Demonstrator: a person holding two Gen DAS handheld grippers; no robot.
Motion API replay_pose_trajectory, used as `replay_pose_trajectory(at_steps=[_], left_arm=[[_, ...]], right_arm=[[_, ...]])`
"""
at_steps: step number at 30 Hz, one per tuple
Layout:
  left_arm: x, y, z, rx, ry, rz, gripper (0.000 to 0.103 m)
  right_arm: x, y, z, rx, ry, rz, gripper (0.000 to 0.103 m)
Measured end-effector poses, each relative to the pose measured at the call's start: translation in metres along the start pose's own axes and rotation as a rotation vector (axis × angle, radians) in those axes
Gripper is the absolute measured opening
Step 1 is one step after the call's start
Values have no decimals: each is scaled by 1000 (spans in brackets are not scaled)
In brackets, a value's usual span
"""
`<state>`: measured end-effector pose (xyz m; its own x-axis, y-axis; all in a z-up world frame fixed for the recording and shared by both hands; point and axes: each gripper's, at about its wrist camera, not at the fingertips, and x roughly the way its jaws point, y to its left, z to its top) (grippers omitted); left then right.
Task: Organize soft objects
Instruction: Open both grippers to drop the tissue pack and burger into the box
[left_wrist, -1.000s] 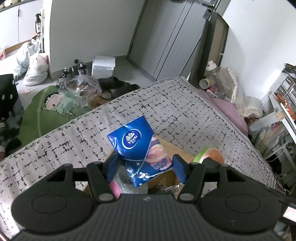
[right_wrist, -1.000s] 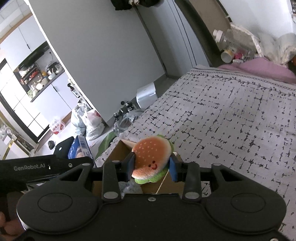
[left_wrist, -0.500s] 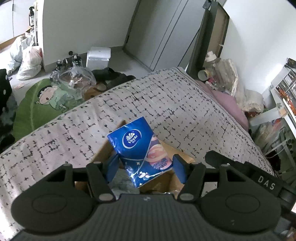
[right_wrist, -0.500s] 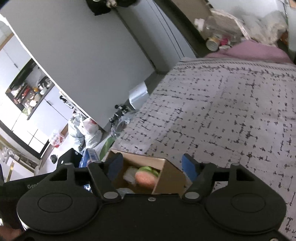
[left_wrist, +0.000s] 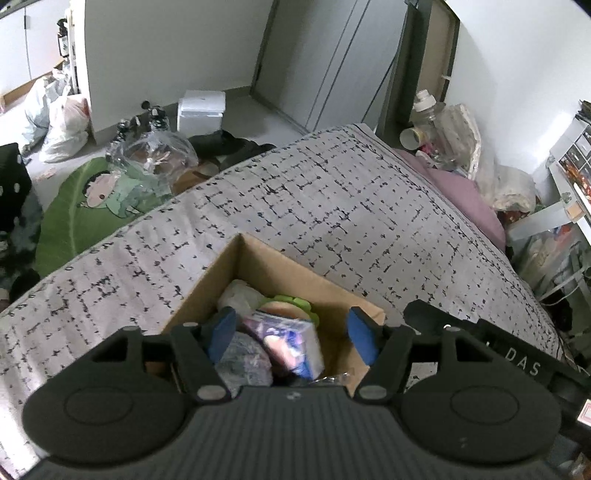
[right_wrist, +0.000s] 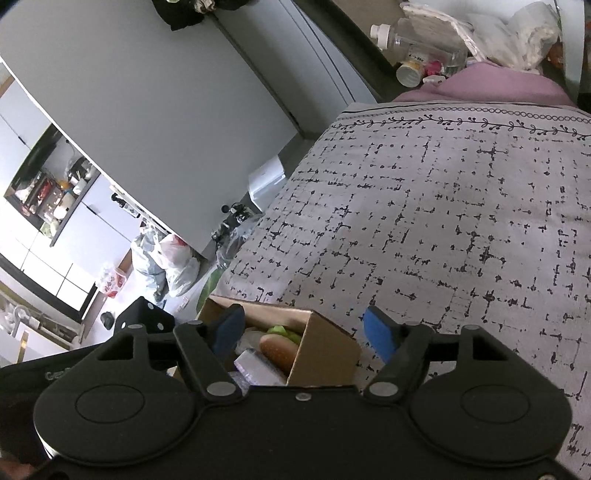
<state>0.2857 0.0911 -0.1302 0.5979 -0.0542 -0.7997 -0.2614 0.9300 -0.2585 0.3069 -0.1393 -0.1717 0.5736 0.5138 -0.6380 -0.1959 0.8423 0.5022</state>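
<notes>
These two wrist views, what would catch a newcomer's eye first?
An open cardboard box sits on the grey patterned bedspread, stuffed with a burger plush and a blue tissue pack. Both grippers' blue-padded jaws hang open above it, holding nothing.

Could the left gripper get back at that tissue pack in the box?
Probably yes: the left gripper hangs open right over the cardboard box, and the tissue pack lies on top, uncovered.
</notes>
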Motion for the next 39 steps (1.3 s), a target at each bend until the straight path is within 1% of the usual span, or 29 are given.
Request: replay_pose_trajectory(at_steps=[5,10,12,13,15,19,20,22,24,26,28,29,31,35,39], left_arm=[[-14,2,-3,-3,-11,42,70],[-32,4,-9,0,-6,70,72],[-40,5,-11,0,-11,71,75],[-44,5,-13,-2,-16,75,78],[-52,6,-17,-14,-26,87,79],[-68,10,-24,-44,-28,76,80],[-72,11,-26,-48,-31,73,83],[-79,11,-30,-50,-39,72,86],[-86,12,-35,-50,-46,73,87],[-93,13,-40,-54,-45,72,87],[-99,14,-44,-58,-43,64,89],[-102,13,-45,-58,-41,63,91],[-109,13,-50,-51,-44,61,93],[-123,9,-57,-29,-48,64,94],[-138,7,-64,-25,-52,53,94]], right_arm=[[-4,0,-4,-4,21,3,75],[-16,2,-9,-46,20,-5,80],[-21,0,-12,-56,23,-11,80],[-24,-1,-13,-60,28,-16,80],[-29,-5,-15,-60,36,-23,80],[-42,-5,-17,-49,45,-29,82],[-46,-4,-16,-51,43,-25,82],[-56,2,-16,-70,34,-21,86],[-64,8,-17,-100,23,-33,92],[-70,14,-19,-129,25,-58,94],[-77,16,-21,-137,25,-64,95],[-82,17,-22,-139,25,-68,96],[-90,18,-25,-146,24,-78,100],[-106,26,-30,-176,48,-111,102],[-126,35,-35,-198,59,-121,103]])
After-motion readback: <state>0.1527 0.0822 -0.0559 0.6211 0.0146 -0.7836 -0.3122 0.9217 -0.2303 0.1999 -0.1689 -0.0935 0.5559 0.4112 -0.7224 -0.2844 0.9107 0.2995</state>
